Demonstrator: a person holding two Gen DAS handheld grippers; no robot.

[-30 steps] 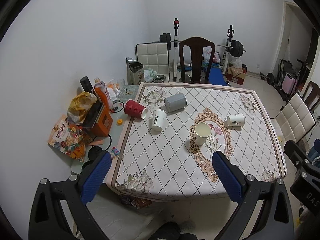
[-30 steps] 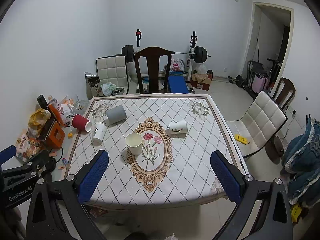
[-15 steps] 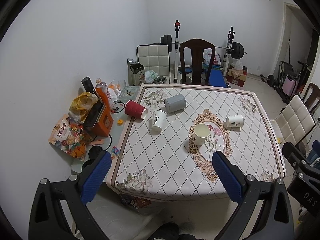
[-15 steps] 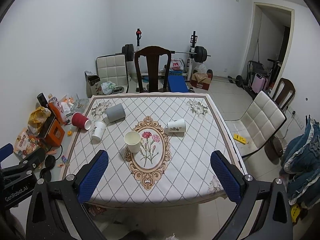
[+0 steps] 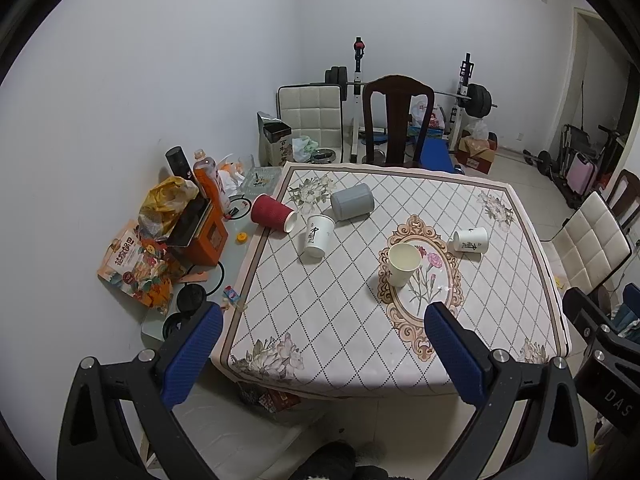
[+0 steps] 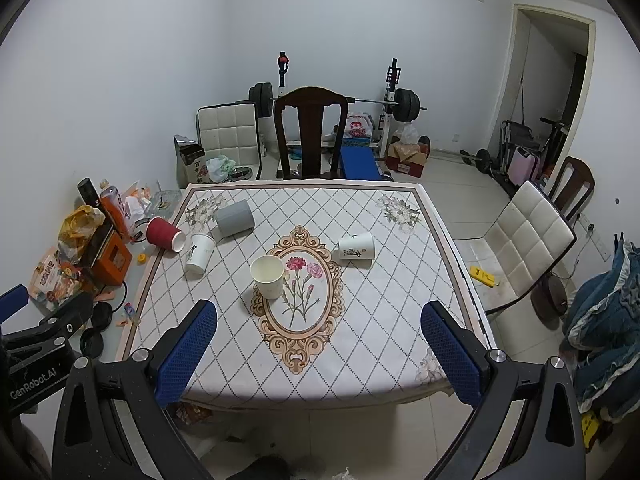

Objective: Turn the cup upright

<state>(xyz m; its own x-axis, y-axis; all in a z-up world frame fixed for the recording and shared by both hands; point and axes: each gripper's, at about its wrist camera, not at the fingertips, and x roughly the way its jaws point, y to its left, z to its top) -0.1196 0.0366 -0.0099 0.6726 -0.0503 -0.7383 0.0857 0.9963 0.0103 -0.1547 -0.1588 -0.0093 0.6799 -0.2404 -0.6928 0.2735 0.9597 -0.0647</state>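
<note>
Several cups are on the patterned table (image 5: 360, 340) (image 6: 380, 320). A cream paper cup (image 5: 403, 264) (image 6: 268, 276) stands upright by the floral medallion. A white printed cup (image 5: 471, 240) (image 6: 356, 246) lies on its side to the right. Another white printed cup (image 5: 317, 235) (image 6: 199, 253), a red cup (image 5: 274, 213) (image 6: 165, 233) and a grey cup (image 5: 352, 202) (image 6: 235, 219) lie on their sides at the far left. My left gripper (image 5: 320, 354) and right gripper (image 6: 318, 354) are open and empty, held back from the table's near edge.
A dark wooden chair (image 6: 310, 136) stands at the table's far side, a white padded chair (image 6: 524, 248) on the right. A low side surface on the left holds bottles, bags and an orange box (image 5: 200, 236). Weights and a barbell rack (image 6: 394, 100) stand behind.
Both grippers have drifted slightly back and up, so the table sits a little farther off. The cups have not moved.
</note>
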